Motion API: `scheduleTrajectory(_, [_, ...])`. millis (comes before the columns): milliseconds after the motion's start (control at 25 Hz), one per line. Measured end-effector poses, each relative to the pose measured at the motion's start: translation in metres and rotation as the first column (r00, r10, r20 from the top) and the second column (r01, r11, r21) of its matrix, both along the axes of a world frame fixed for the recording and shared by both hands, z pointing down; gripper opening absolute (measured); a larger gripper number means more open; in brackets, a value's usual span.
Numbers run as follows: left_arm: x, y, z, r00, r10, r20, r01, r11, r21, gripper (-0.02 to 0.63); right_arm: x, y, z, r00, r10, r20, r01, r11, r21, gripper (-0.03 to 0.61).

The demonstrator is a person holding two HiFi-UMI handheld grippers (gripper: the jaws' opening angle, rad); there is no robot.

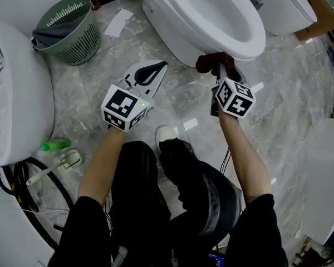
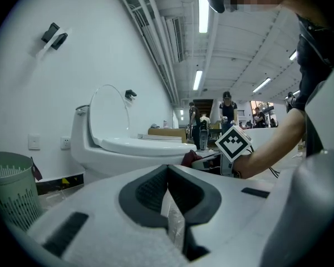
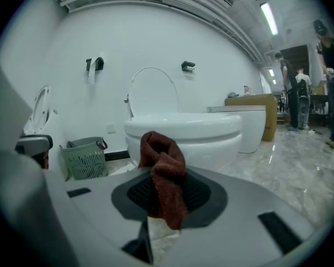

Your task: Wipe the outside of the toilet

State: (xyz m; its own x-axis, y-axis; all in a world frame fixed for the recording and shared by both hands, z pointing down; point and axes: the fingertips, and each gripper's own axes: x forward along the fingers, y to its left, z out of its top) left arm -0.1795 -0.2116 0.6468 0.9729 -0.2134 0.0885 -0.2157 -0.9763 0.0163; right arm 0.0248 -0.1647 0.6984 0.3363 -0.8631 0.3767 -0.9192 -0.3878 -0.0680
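By toilet bowl: red cloth clamped in R gripper fingers; L gripper's together.

The toilet runs off the head view's top edge (tank unseen); the cloth covers the tips of the right tool there.

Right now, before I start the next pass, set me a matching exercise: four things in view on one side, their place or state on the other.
Things:
1. left gripper
2. right gripper
3. basket
4. green bottle

Place or state:
A. lying on the floor
B. shut on the dark red cloth, by the front of the toilet
C. shut, nothing in it
D. standing left of the toilet in the head view

Pairs: 1-C, 2-B, 3-D, 4-A
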Motion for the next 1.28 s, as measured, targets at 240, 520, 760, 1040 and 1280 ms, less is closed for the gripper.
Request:
scheduleTrajectory(240, [0.009, 0.01, 0.002, 1.0, 0.014, 0.001, -0.014, 1.0, 0.0, 0.0, 0.039, 0.034, 0.006, 0.996, 0.091, 0.009, -0.091, 0.996, -0.013, 0.091])
scheduleTrajectory(520, [0.001, 0.004, 0.001, 1.0, -0.003, -0.001, 0.003, 1.0, 0.0, 0.0, 0.03, 0.044, 0.0, 0.998, 0.049, -0.051, -0.049, 0.999, -0.014, 0.091])
scheduleTrajectory(760, [-0.023, -0.015, 0.0, 0.998, -0.064, 0.01, 0.063, 0.998, 0.004, 0.0, -0.042, -0.009, -0.003, 0.98, -0.163, -0.116, 0.162, 0.987, -0.018, 0.091])
scheduleTrajectory(1040, [-0.071, -0.046, 0.005, 0.985, -0.17, 0.035, 0.17, 0.985, 0.01, 0.0, -0.108, -0.104, 0.009, 0.961, -0.257, -0.103, 0.256, 0.966, -0.025, 0.094])
scheduleTrajectory(1280, [-0.105, -0.069, 0.013, 0.968, -0.246, 0.05, 0.246, 0.969, 0.007, 0.0, -0.119, -0.176, 0.022, 0.971, -0.222, -0.09, 0.218, 0.974, -0.055, 0.097])
